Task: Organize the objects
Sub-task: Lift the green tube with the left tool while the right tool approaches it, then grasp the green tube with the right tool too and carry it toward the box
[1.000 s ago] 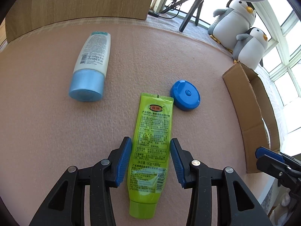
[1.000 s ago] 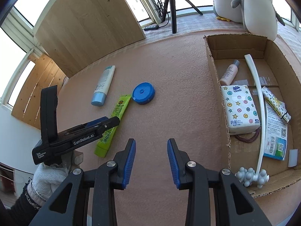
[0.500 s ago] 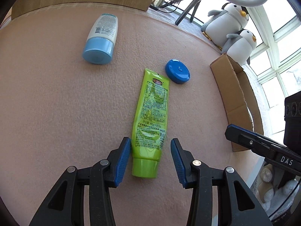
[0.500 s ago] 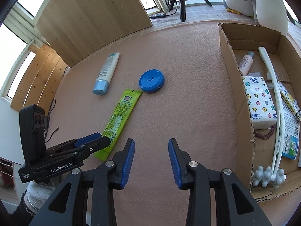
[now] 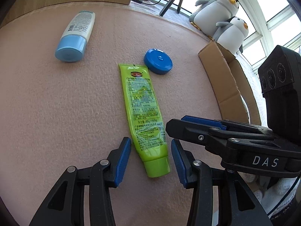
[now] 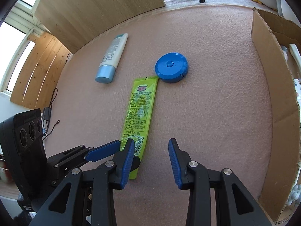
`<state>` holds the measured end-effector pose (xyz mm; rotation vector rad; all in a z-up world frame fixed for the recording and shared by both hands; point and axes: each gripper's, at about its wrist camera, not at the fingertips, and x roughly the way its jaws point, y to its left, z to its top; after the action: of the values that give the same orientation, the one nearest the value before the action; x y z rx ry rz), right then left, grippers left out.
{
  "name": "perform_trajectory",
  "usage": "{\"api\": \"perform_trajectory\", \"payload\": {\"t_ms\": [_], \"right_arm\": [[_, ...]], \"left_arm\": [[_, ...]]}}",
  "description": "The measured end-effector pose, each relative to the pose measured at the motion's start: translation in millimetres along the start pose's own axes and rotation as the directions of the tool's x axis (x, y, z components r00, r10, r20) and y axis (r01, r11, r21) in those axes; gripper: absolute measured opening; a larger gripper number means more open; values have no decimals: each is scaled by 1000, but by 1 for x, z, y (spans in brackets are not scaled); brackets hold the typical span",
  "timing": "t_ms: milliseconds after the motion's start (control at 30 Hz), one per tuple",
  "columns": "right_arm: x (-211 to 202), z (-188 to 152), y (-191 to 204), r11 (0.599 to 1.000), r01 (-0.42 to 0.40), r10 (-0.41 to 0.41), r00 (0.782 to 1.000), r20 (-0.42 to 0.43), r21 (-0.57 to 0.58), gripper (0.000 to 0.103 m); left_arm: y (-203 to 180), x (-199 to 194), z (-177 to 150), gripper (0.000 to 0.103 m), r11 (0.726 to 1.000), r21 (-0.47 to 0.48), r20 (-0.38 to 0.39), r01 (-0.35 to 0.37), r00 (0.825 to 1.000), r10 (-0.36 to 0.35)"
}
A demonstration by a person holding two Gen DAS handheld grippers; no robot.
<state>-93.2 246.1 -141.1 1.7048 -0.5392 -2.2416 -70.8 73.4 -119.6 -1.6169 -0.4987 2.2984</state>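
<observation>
A green tube lies on the pink felt table, cap end toward me; it also shows in the right wrist view. My left gripper is open, its blue pads on either side of the tube's cap end, not touching it. My right gripper is open and empty, just right of the tube's cap end; its fingers show from the side in the left view. A round blue case lies at the tube's far end. A white tube with a blue cap lies far left.
An open cardboard box stands on the right, its near wall facing me; it also shows in the left wrist view. Two plush penguins sit behind it. A wooden board leans at the table's far edge.
My right gripper has moved left and closer to the green tube, beside my left gripper. My left gripper stays open around the tube's cap end, now seen slightly turned.
</observation>
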Motion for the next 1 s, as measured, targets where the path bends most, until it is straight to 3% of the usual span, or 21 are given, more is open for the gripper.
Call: {"api": "perform_trajectory", "payload": {"t_ms": [167,433,1000], "right_arm": [[20,6,4,999,-34,35,998,-56,23,34],[24,4,13,1000,-29,29,998,-64,-1,34],[7,-7,24,999,19,-19,1000,-12,-47,29]], "left_arm": [[0,1,2,47,1000,6,-8,17,1000,-17],[1,2,2,44,999,-17,-7,40,999,-40],[-16,-12,-6,42,999,4,18,36,999,-36]]}}
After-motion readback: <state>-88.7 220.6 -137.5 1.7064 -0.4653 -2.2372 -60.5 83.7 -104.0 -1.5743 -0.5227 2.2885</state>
